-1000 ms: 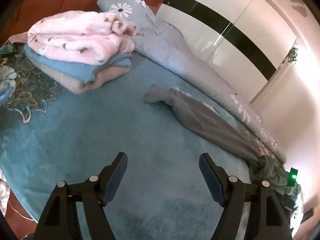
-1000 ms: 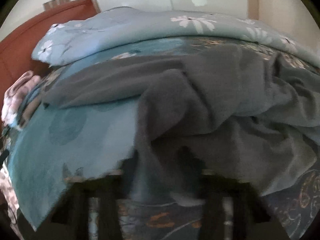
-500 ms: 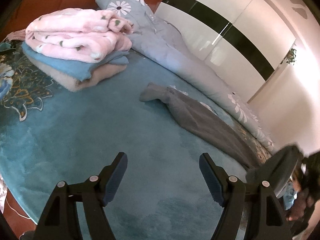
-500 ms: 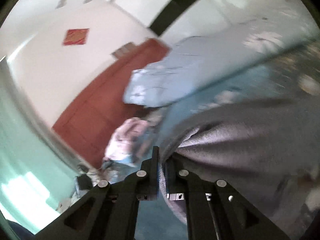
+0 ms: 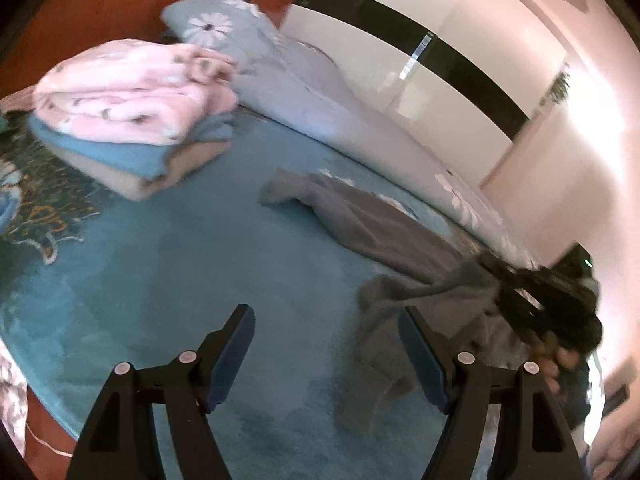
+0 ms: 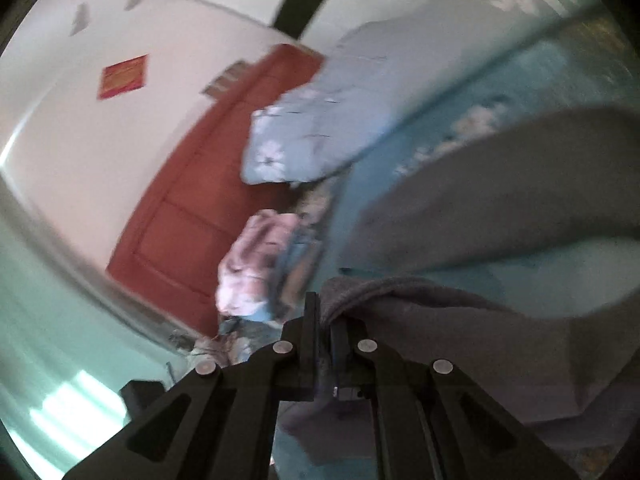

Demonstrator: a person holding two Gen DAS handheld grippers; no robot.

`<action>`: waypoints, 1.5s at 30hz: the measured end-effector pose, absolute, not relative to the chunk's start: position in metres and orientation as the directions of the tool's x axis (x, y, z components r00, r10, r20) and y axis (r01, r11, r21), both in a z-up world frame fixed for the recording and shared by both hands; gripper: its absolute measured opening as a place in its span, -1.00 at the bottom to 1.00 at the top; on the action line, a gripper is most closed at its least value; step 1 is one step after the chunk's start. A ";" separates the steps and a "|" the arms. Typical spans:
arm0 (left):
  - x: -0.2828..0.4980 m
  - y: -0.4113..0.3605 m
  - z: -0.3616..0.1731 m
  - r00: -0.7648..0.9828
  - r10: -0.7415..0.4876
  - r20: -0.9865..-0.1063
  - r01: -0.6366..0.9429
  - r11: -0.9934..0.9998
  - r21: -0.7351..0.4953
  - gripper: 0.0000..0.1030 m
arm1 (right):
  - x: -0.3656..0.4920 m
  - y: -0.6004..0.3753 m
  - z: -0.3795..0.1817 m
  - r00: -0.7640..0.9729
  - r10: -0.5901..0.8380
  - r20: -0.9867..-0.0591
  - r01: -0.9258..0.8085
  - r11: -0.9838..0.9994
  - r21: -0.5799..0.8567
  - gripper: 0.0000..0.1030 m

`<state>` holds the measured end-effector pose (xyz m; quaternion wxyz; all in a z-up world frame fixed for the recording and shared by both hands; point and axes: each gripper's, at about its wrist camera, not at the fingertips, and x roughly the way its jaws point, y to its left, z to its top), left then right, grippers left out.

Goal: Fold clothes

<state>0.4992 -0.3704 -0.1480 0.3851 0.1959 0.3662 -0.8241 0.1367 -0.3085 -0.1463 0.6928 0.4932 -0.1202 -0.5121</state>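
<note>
Grey garment [image 5: 384,236]: long, soft, rumpled; stretched across the teal bedspread [image 5: 160,264], near end lifted.
Right gripper [image 6: 325,320]: clamped on the garment's edge.
Left gripper [image 5: 326,354]: jaws apart, holding nothing, above the bedspread.
Technique: keep the hem taut, carry it over evenly, pin the opposite edge.

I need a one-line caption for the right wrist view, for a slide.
Right gripper shut on a grey garment, lifted above the teal bedspread, headboard behind.

Grey garment [image 5: 372,224]; teal bedspread [image 5: 192,256]; pink spotted blanket [image 5: 120,92]; daisy-print pillow [image 5: 224,28].
</note>
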 end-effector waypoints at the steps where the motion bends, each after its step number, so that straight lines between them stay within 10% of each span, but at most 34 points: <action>1: 0.494 -0.368 -0.148 -0.631 -0.480 -0.610 0.773 -0.454 -0.443 0.51 | 0.133 -0.312 -0.155 0.441 -0.825 -0.352 0.581 -0.037 0.813 -0.91; 21: 0.410 -0.355 -0.193 -0.614 -0.313 -0.725 0.745 -0.533 -0.401 0.46 | 0.124 -0.401 -0.147 0.362 -0.757 -0.544 0.713 -0.151 0.685 -0.86; 23: 0.412 -0.360 -0.192 -0.617 -0.328 -0.716 0.752 -0.515 -0.412 0.34 | 0.125 -0.404 -0.148 0.364 -0.748 -0.555 0.720 -0.152 0.677 -0.86; 28: 0.422 -0.382 -0.195 -0.614 -0.337 -0.714 0.768 -0.463 -0.442 -0.75 | 0.127 -0.396 -0.141 0.365 -0.743 -0.560 0.744 -0.129 0.656 -0.85; 32: 0.439 -0.407 -0.186 -0.676 -0.330 -0.659 0.730 -0.419 -0.540 -0.77 | 0.135 -0.380 -0.126 0.376 -0.753 -0.540 0.770 -0.070 0.634 0.04; 45: 0.535 -0.472 -0.125 -0.722 -0.485 -0.494 0.679 -0.355 -0.643 -0.77 | 0.075 -0.212 -0.107 0.079 -0.822 -0.563 0.842 -0.247 0.479 0.17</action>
